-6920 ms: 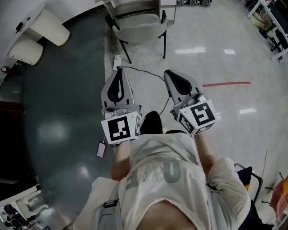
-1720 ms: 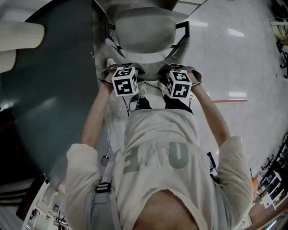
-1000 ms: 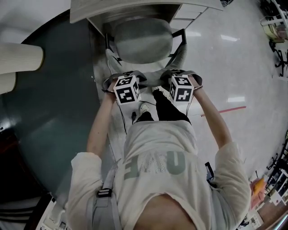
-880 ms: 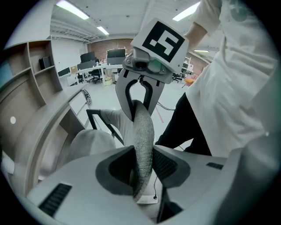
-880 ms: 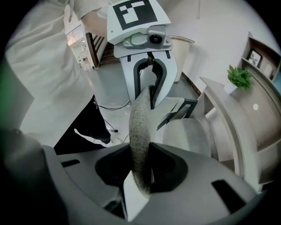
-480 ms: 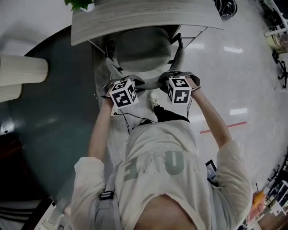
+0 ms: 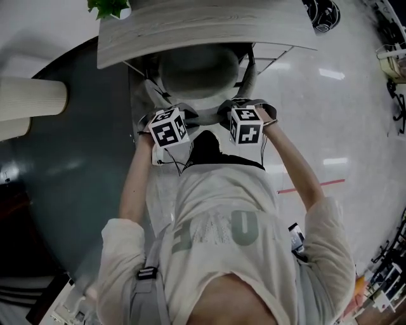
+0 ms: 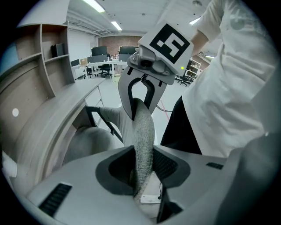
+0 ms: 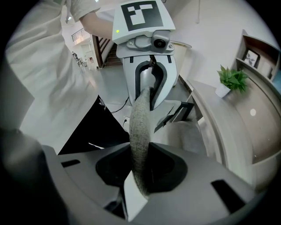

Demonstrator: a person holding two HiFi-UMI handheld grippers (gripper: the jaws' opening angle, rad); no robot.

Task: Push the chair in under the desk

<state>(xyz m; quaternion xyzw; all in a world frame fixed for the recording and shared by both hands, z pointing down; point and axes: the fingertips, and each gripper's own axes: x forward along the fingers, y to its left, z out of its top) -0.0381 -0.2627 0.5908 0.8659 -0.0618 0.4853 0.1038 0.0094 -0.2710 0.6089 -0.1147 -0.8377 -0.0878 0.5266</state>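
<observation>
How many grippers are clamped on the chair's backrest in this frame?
2. The left gripper clamps the backrest left of centre; the right gripper clamps it right of centre, its fingers having just closed further. Both show in the head view behind the seat.

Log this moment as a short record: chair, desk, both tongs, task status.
chair: grey, seat partly under the desk's edge
backrest: top edge clamped at two spots, on the person's side
left tongs: shut on the backrest
right tongs: shut on the backrest
desk: light wood top, potted plant at its left end in the head view
status: chair not fully in; backrest outside the desk's edge
</observation>
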